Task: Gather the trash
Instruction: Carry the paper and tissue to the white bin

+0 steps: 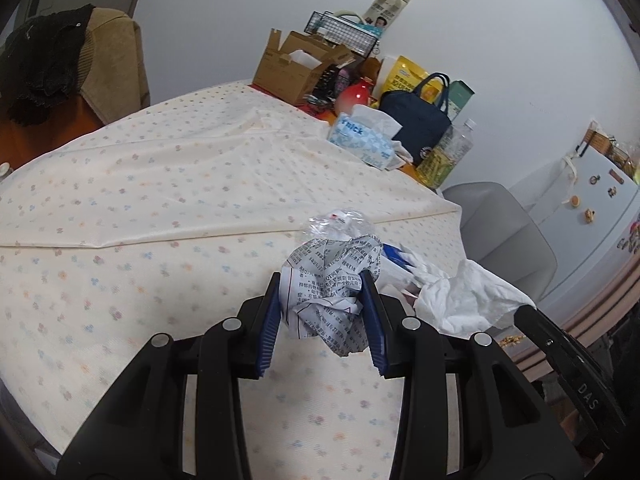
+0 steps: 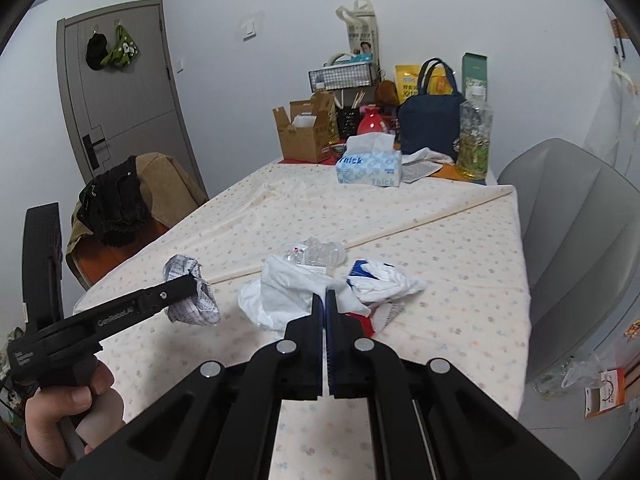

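My left gripper (image 1: 320,280) is shut on a crumpled printed paper (image 1: 332,284) and holds it just above the flowered tablecloth (image 1: 160,184); the paper also shows in the right wrist view (image 2: 192,292). My right gripper (image 2: 325,296) is shut on a white crumpled tissue (image 2: 284,292), which also shows in the left wrist view (image 1: 468,300). Beside it lie a blue-and-white wrapper (image 2: 380,280) and a crushed clear plastic bottle (image 2: 316,252).
At the table's far end stand a tissue box (image 2: 368,166), a cardboard box (image 2: 306,130), a navy bag (image 2: 430,124), a red vase (image 2: 370,120) and a clear bottle (image 2: 475,136). A grey chair (image 2: 576,240) is right, a brown chair (image 2: 132,200) left.
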